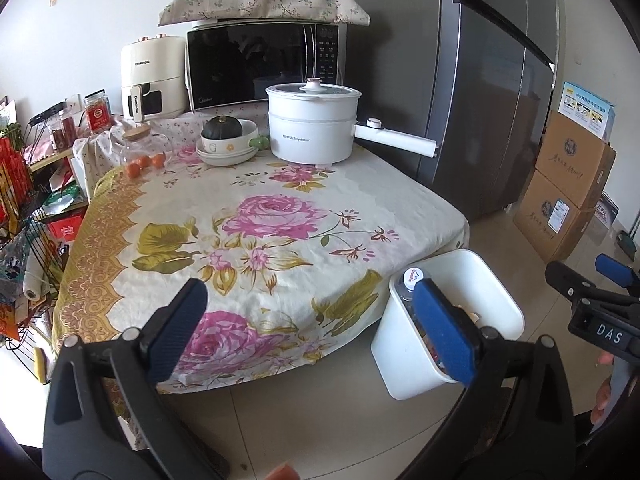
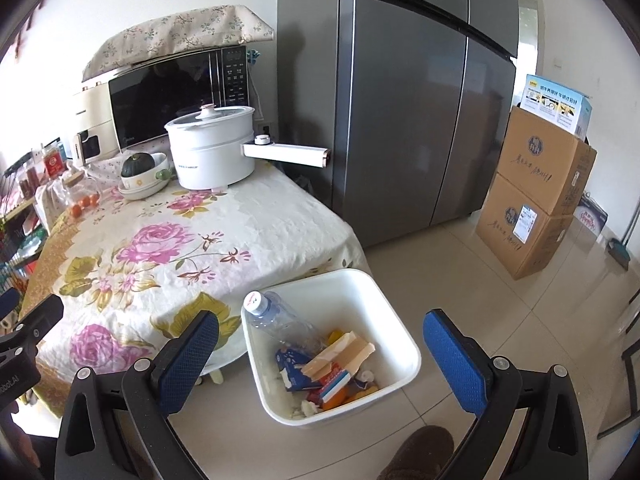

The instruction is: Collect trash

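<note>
A white bin [image 2: 404, 344] stands on the tiled floor by the table's corner. In it lie a clear plastic bottle [image 2: 280, 320] with a white cap, a blue carton [image 2: 294, 364], torn cardboard [image 2: 340, 354] and smaller wrappers. My right gripper [image 2: 320, 356] hangs above the bin, open wide, nothing between its blue pads. My left gripper [image 1: 316, 328] is open too, over the near edge of the flowered tablecloth [image 1: 256, 216], with nothing held. In the left wrist view the bin [image 1: 492, 300] shows behind the right finger, and the right gripper's fingers [image 1: 580, 284] show at the right edge.
At the table's far end stand a white electric pot [image 1: 312, 124] with a long handle, stacked bowls with a dark squash [image 1: 226, 138], a glass jar [image 1: 140, 148] and a microwave [image 1: 260, 64]. A grey fridge [image 2: 420, 92], cardboard boxes [image 2: 536, 196], a wire rack [image 1: 24, 216] and a slippered foot [image 2: 416, 452] surround it.
</note>
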Tool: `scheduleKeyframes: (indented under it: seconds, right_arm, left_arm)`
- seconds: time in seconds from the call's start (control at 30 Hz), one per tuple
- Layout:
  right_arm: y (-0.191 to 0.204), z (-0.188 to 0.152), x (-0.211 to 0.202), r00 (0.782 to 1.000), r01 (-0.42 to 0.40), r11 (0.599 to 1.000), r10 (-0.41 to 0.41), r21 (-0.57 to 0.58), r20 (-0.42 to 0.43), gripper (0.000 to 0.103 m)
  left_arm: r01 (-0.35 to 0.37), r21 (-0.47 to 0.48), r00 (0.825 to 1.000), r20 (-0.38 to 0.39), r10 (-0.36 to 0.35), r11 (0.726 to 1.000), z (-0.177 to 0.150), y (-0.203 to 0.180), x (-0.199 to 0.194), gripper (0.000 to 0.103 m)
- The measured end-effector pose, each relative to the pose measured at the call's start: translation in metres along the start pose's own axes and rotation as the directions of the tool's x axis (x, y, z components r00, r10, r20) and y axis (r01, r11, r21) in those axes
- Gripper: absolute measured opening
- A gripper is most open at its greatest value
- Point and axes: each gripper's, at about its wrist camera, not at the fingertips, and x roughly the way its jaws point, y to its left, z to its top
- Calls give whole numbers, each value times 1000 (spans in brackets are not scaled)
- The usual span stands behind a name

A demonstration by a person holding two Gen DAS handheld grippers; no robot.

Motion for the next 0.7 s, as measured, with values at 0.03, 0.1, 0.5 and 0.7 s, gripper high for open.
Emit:
scheduleKeyframes:
  seconds: [0.03,0.1,0.5,0.7]
  right_arm:
    - [1,0,0,1000,1,1000,-1,-2,2,103]
    - [1,-1,0,1000,0,1000,0,-5,2,103]
    - [5,-3,2,1000,0,1000,0,-15,-4,103]
    - [8,-3,1,1000,-4,1000,3,-22,-1,103]
  left_arm:
    - [0,1,1000,0,0,1000,0,-1,0,102]
    - [-1,3,1000,3,1,1000,-1,-1,-1,102]
    - [6,8,1000,-12,-6,1000,-3,-1,-2,102]
    - [15,-1,1000,-16,-15,1000,-2,0,-3,102]
